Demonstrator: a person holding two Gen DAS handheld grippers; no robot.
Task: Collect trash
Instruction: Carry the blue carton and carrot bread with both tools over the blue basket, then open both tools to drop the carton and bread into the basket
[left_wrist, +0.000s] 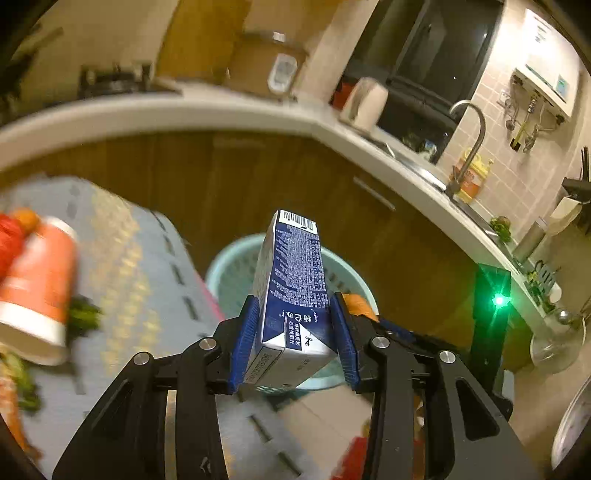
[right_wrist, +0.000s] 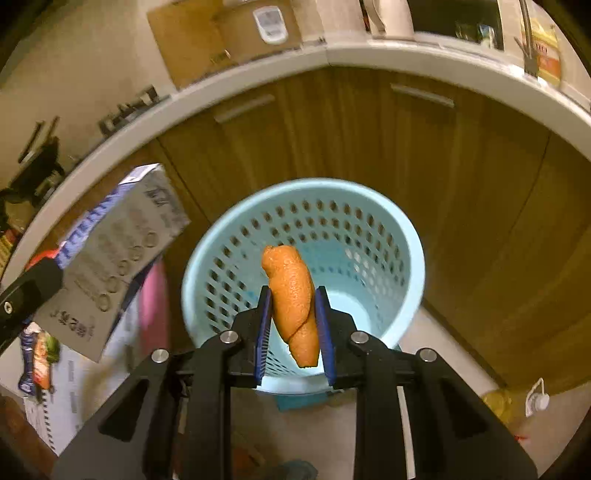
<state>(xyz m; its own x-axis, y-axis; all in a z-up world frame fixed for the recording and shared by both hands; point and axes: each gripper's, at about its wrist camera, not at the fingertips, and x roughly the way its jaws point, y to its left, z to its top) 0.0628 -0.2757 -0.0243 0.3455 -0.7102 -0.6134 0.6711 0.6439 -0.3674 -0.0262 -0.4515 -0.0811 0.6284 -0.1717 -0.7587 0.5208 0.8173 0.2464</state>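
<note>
My left gripper (left_wrist: 295, 325) is shut on a blue and white milk carton (left_wrist: 291, 284) and holds it up over the near rim of a light blue perforated waste basket (left_wrist: 229, 269). My right gripper (right_wrist: 293, 325) is shut on a curled piece of orange peel (right_wrist: 293, 299) and holds it above the mouth of the same basket (right_wrist: 369, 221), which stands on the floor by the wooden cabinets. The carton also shows in the right wrist view (right_wrist: 122, 254) at the left, held by the left gripper. The orange peel peeks out behind the left gripper's right finger (left_wrist: 356, 301).
A table with a grey patterned cloth (left_wrist: 122, 258) is at the left, with an orange paper cup (left_wrist: 40, 288) on its side, green scraps (left_wrist: 83, 314) and red items. A white counter (left_wrist: 221, 110) with a sink and tap (left_wrist: 469, 147) curves behind. A snack wrapper (right_wrist: 37, 362) lies at lower left.
</note>
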